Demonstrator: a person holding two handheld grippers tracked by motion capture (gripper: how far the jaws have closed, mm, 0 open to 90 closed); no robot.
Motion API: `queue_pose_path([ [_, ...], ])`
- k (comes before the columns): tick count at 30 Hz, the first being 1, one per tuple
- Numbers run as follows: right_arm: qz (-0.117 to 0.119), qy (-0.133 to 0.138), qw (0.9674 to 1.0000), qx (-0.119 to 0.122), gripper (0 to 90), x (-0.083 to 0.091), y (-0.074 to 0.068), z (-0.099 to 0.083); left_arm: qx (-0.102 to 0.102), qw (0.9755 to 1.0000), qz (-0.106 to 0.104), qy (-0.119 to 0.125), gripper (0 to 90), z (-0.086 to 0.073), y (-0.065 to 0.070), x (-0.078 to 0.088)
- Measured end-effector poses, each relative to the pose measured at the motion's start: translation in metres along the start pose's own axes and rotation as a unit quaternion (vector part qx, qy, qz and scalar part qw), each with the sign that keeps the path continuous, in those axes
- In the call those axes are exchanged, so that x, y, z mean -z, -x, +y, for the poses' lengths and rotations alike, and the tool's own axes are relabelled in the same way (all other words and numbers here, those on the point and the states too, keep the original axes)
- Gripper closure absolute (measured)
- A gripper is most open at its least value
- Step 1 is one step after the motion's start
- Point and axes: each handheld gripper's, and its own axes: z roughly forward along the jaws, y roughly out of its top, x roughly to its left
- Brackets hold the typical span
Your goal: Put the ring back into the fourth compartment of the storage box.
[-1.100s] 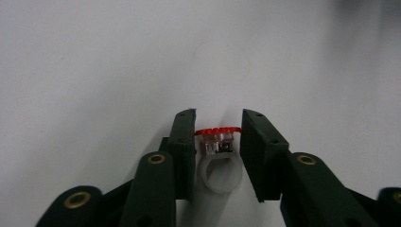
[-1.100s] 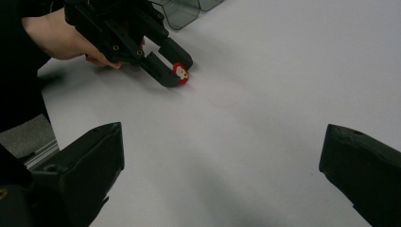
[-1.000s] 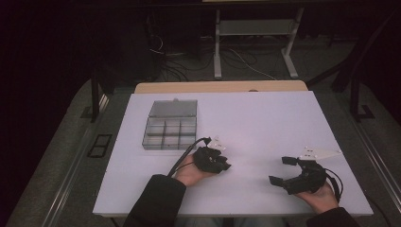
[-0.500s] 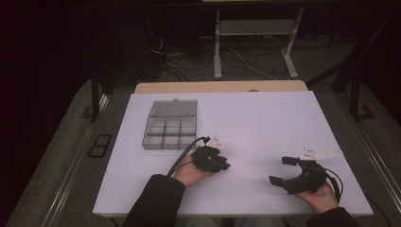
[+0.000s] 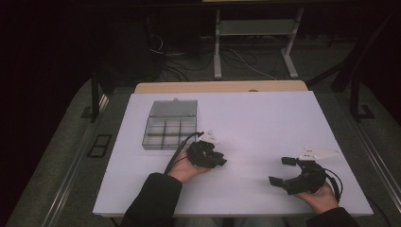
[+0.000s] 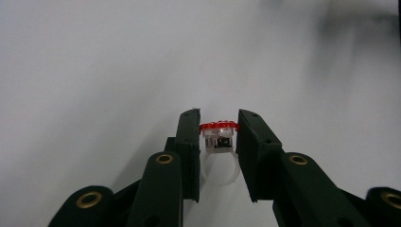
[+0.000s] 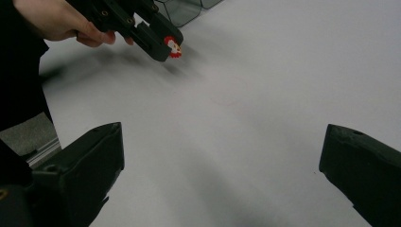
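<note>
Left gripper [image 6: 218,126] clamped on small translucent plastic ring with red top [image 6: 218,137], jaws settled from slightly wider a second ago. Ring lifted just off white table [image 5: 265,123], near-left of centre. Clear compartment box [image 5: 170,126] far-left, lid open: likely destination. Right gripper [image 5: 283,171] wide open, empty, idle near-right.

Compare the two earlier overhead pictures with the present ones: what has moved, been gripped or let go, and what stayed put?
Little has visibly changed. The left gripper is shut on a small red-topped ring and barely shifted. The right gripper stays open in place, and the compartment box remains where it was.
</note>
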Motion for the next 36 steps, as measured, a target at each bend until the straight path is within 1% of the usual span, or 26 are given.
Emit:
queue_pose_path([
  [8, 0.0, 0.0, 1.0, -0.001, 0.2, 0.0, 0.0, 0.0, 0.0, 1.0, -0.004, 0.008, 69.5, 0.006, -0.003, 0.012],
  [12, 0.001, 0.0, 1.0, -0.001, 0.2, 0.0, 0.0, 0.0, 0.005, 0.9999, -0.001, 0.015, 69.6, 0.008, -0.006, 0.019],
  [17, 0.001, 0.0, 1.0, -0.001, 0.2, 0.0, 0.0, 0.0, 0.007, 0.9997, 0.0, 0.022, 69.6, 0.01, -0.009, 0.026],
  [23, 0.0, 0.001, 1.0, -0.001, 0.2, 0.001, 0.0, 0.0, 0.009, 0.9992, 0.007, 0.039, 69.6, 0.015, -0.014, 0.04],
  [28, 0.0, 0.001, 1.0, -0.002, 0.2, 0.0, 0.0, 0.0, 0.01, 0.9988, 0.017, 0.044, 69.6, 0.018, -0.019, 0.052],
  [32, 0.0, 0.001, 1.0, -0.001, 0.2, 0.0, 0.0, 0.0, 0.016, 0.9979, 0.023, 0.058, 69.6, 0.019, -0.023, 0.062],
  [36, 0.0, 0.0, 1.0, -0.003, 0.2, 0.0, 0.0, 0.0, 0.017, 0.9973, 0.031, 0.064, 69.7, 0.021, -0.028, 0.071],
])
